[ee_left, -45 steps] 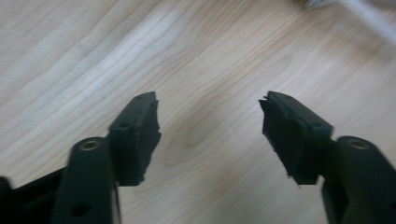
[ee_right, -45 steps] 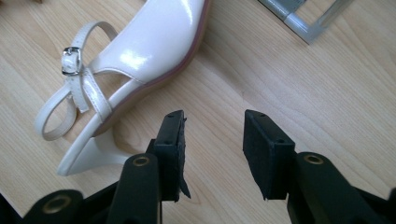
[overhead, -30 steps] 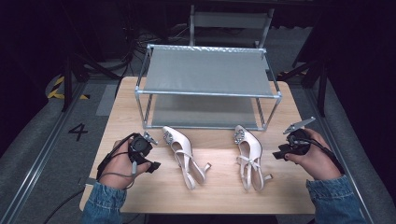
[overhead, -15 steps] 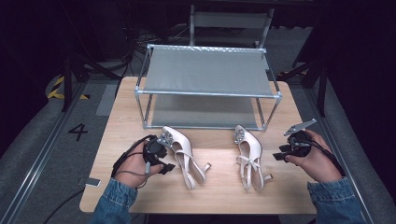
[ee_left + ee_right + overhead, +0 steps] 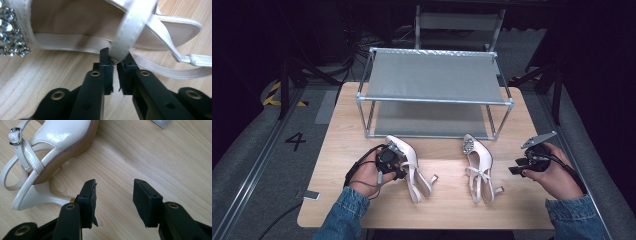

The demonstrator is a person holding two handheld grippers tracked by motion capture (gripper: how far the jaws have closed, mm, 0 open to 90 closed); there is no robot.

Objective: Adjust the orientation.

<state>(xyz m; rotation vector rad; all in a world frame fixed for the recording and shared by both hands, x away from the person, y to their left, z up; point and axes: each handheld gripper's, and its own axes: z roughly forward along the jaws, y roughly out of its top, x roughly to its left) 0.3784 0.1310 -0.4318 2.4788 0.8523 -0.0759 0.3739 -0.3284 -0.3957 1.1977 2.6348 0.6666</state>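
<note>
Left gripper (image 5: 393,159) clamped on the strap of the left shoe (image 5: 409,167), its jaws having just closed.

The 2 cream heeled shoes lay on the wooden table (image 5: 342,130) near the metal rack (image 5: 434,97), long axes running far to near, jewelled toes toward the rack, heels toward the person. The left hand (image 5: 367,175) reached in from the near-left, its gripper angled right. The right gripper (image 5: 524,165), jaws parted and empty, hovered just right of the right shoe (image 5: 478,167), pointing left.

High view looks down on the table (image 5: 337,200); both tongs views sit close, perhaps sharing its wood.
</note>
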